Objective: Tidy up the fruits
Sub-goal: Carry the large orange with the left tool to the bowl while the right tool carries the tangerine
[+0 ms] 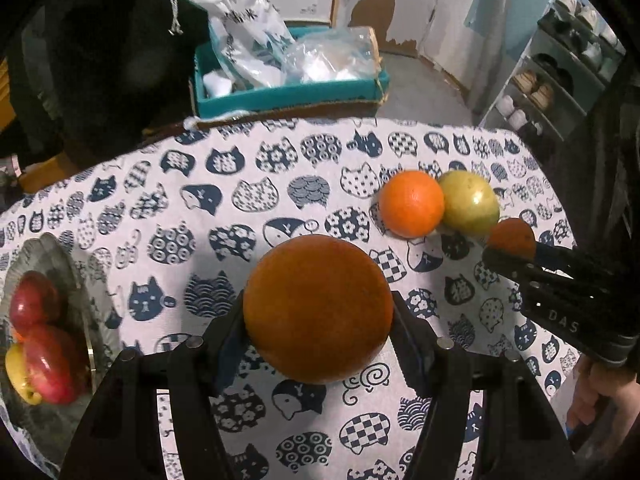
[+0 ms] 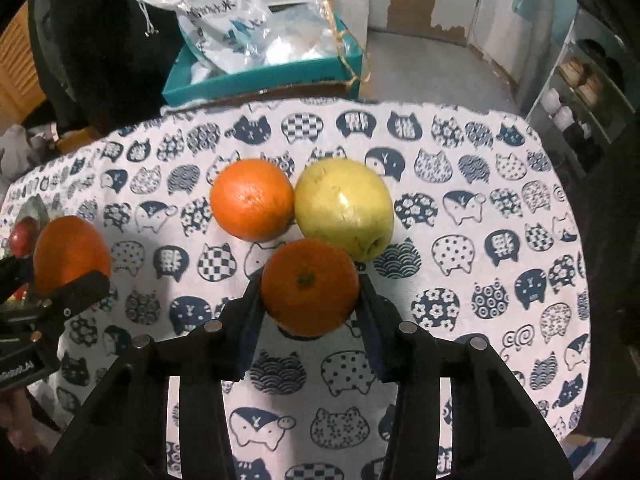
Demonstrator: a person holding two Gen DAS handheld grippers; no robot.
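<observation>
Orange (image 1: pixel 318 308) clamped in left gripper (image 1: pixel 318 320), above cloth (image 1: pixel 224 200) | small orange (image 2: pixel 310 288) clamped in right gripper (image 2: pixel 310 300), beside pear (image 2: pixel 344 208) and third orange (image 2: pixel 252 199) | plate (image 1: pixel 60 256) far left holds apples (image 1: pixel 36 304) | risk: round skin may slip from pads; lifting may nudge pear, which could roll off.

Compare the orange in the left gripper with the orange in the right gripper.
The left gripper is shut on the larger orange, whose duller skin shows no stem mark. The right gripper is shut on the smaller orange, which is brighter and turns its green stem mark towards the camera. Both are round, orange and clamped between black fingers above the cat-print tablecloth.
</observation>
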